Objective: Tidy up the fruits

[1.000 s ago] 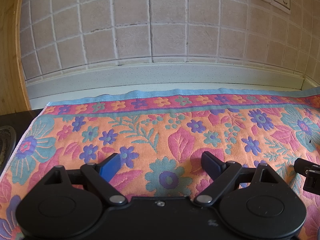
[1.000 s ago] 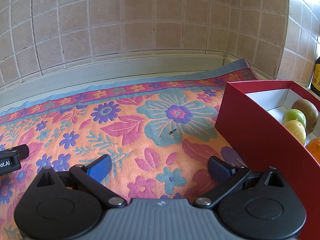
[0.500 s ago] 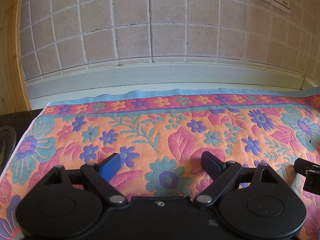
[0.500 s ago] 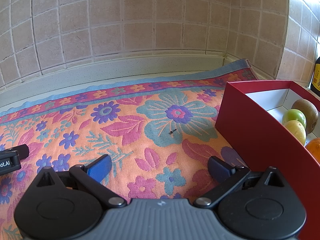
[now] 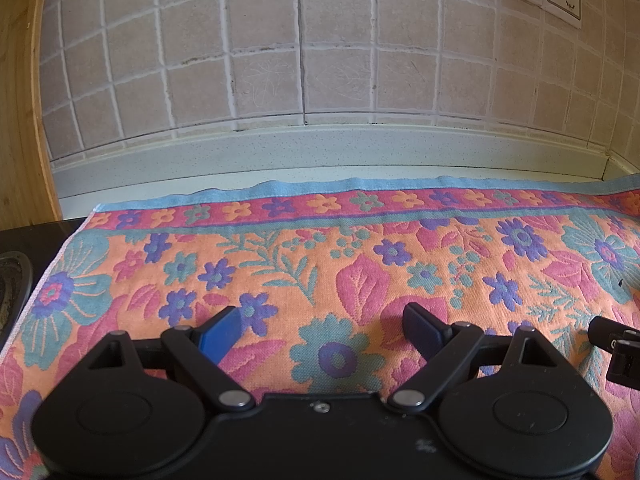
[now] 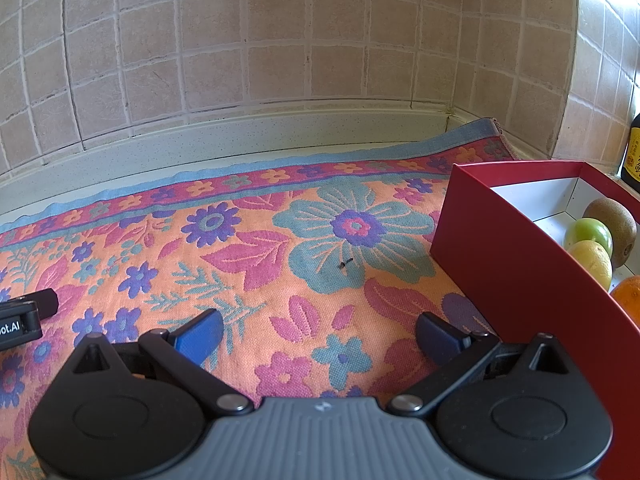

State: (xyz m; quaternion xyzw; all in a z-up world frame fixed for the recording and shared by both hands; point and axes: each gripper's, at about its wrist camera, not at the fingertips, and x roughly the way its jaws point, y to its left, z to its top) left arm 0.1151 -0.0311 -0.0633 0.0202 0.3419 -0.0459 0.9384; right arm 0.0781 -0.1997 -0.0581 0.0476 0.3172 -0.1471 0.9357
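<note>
A red box (image 6: 516, 264) with a white inside stands on the flowered cloth (image 6: 256, 256) at the right of the right wrist view. Inside it lie a brown kiwi (image 6: 614, 224), a green fruit (image 6: 589, 233), a yellow lemon (image 6: 594, 262) and part of an orange (image 6: 628, 298). My right gripper (image 6: 318, 338) hovers low over the cloth, left of the box, open and empty. My left gripper (image 5: 322, 332) is open over the cloth (image 5: 320, 264) further left, holding nothing. No fruit shows in the left wrist view.
A tiled wall and a speckled ledge (image 5: 320, 152) run behind the cloth. A dark stove top (image 5: 16, 264) and a wooden panel (image 5: 20, 92) lie left. A dark bottle (image 6: 632, 156) stands behind the box. Each gripper's tip shows in the other's view: (image 5: 616, 348), (image 6: 24, 316).
</note>
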